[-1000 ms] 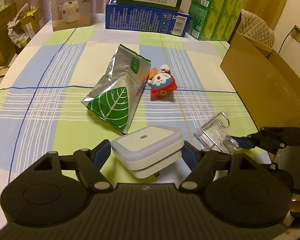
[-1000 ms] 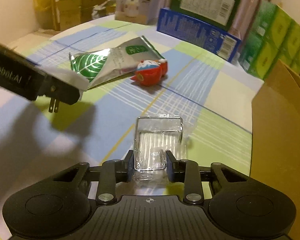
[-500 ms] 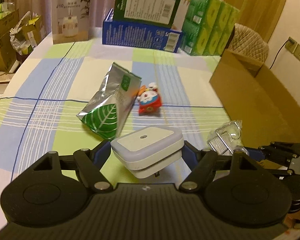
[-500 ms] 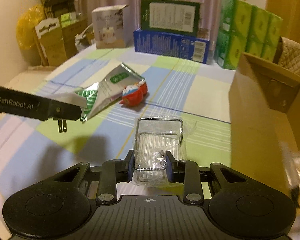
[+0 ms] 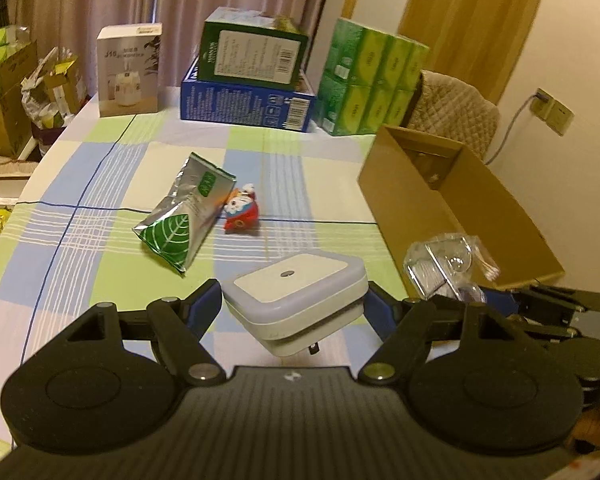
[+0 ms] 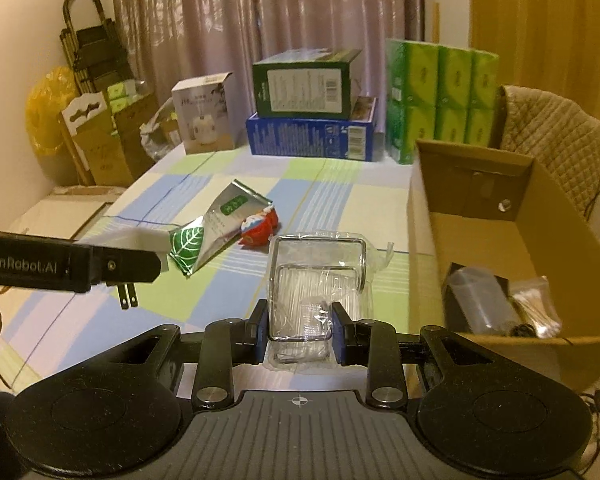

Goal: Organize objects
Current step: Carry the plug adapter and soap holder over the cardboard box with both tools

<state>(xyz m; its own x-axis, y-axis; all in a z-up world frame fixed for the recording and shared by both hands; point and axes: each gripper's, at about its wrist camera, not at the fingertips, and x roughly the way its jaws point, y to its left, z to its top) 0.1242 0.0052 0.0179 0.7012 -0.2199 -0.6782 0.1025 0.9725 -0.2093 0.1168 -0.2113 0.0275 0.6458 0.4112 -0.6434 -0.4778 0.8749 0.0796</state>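
Note:
My left gripper [image 5: 294, 304] is shut on a white square plug-in night light [image 5: 296, 294], held above the checked tablecloth [image 5: 80, 240]; its prongs [image 6: 126, 296] show in the right wrist view. My right gripper [image 6: 300, 328] is shut on a clear plastic packet with a wire frame [image 6: 318, 280], also seen as the packet [image 5: 444, 264] at right in the left wrist view. A silver and green leaf pouch [image 5: 184, 216] and a red and white toy figure [image 5: 242, 212] lie side by side mid-table. An open cardboard box [image 6: 512, 248] stands to the right.
A white humidifier box [image 5: 128, 70], a blue box [image 5: 248, 100] with a green box [image 5: 256, 54] on top, and stacked green tissue packs [image 5: 372, 80] line the far edge. The cardboard box holds a dark item [image 6: 480, 300] and a small bag [image 6: 536, 304]. A quilted chair [image 6: 552, 136] stands behind.
Both grippers have risen and drawn back from the table with their loads, so more of the room shows. The right one now looks into the open cardboard box.

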